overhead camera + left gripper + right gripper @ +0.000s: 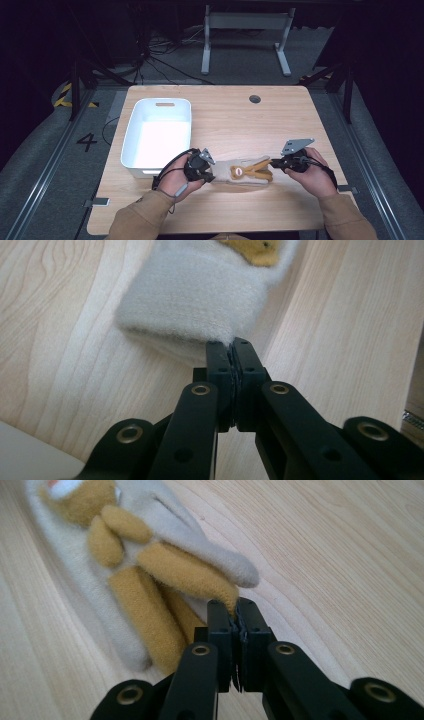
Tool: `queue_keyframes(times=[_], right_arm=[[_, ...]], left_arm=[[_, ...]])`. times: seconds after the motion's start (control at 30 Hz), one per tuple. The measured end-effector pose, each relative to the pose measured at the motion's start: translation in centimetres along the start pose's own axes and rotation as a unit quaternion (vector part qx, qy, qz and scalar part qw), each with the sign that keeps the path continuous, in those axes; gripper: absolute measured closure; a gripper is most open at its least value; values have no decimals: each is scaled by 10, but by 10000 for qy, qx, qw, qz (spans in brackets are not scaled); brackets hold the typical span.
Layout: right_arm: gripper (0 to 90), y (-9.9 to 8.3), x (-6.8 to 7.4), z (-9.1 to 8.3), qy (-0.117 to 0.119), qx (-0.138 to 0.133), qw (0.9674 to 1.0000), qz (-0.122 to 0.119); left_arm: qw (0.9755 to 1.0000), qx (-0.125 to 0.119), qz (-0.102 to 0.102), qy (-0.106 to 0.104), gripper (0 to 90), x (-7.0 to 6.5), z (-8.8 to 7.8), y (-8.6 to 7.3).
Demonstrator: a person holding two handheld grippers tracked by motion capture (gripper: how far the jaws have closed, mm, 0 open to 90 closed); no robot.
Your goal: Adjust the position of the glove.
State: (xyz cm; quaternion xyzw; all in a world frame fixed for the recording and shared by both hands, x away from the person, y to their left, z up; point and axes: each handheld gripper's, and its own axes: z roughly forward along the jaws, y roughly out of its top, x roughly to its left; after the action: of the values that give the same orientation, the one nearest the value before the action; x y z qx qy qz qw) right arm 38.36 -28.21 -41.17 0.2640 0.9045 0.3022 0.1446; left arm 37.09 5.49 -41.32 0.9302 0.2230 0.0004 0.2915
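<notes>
A flat plush toy (245, 172), cream with tan limbs and a tan head, lies on the wooden table (230, 120) near its front edge. My left gripper (212, 170) is at the toy's left end. In the left gripper view its jaws are shut (232, 347) on the edge of the cream fabric (195, 295). My right gripper (274, 162) is at the toy's right end. In the right gripper view the jaws are shut (234, 607) on the tip of a tan limb (180, 572). The toy lies stretched between both grippers.
A white plastic bin (157, 135) stands on the left part of the table, just behind my left hand. A round cable hole (255, 99) is at the back. Beyond the table is a white frame (245, 35) on the floor.
</notes>
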Motion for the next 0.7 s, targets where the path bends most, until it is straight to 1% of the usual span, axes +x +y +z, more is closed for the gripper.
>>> queue_keyframes(times=[0.07, 0.17, 0.2, 0.23, 0.27, 0.33, 0.4, 0.43, 0.47, 0.53, 0.57, 0.6, 0.63, 0.67, 0.7], right_arm=[[870, -1, -2, 3, 24, -7, 10000, 40], [870, -4, -2, 7, 39, 38, 10000, 76], [870, -6, -3, 9, 55, 87, 9999, 101], [870, -6, -3, 9, 55, 87, 9999, 101], [866, -8, -4, 10, 98, 137, 9998, 132], [863, -8, -4, 11, 119, 157, 9997, 135], [849, -9, -4, 12, 170, 224, 9995, 139], [840, -10, -4, 13, 186, 239, 9994, 151], [800, -11, -4, 13, 231, 290, 9992, 147], [794, -11, -5, 13, 218, 310, 9992, 119], [781, -12, -5, 13, 174, 319, 9993, 126], [778, -15, -7, 11, 133, 395, 9991, 82], [778, -15, -7, 11, 133, 395, 9991, 82], [803, -17, -9, 7, 98, 392, 9991, 112], [803, -17, -9, 7, 98, 392, 9991, 112]], left_arm=[[10000, 92, 3, 23, 890, 2, 3, -1], [9999, 114, -1, 42, 890, 4, 5, -1], [9999, 130, 2, 87, 890, 4, 8, -2], [9999, 130, 2, 87, 889, 4, 8, -2], [9997, 231, -20, 24, 887, 5, 11, -3], [9997, 229, -30, 24, 885, 5, 12, -3], [9996, 278, -67, -12, 878, 6, 13, -3], [9996, 272, -63, 27, 876, 6, 13, -3], [9995, 317, -70, 30, 870, 5, 12, -3], [9993, 358, -72, 10, 865, 4, 12, -3], [9993, 369, -60, 23, 846, 3, 11, -2], [9992, 379, -68, 52, 809, 3, 9, -2], [9992, 379, -68, 52, 786, 3, 9, -2], [9993, 345, -77, 83, 763, 3, 6, -1], [9993, 345, -77, 83, 739, 3, 6, -1]])
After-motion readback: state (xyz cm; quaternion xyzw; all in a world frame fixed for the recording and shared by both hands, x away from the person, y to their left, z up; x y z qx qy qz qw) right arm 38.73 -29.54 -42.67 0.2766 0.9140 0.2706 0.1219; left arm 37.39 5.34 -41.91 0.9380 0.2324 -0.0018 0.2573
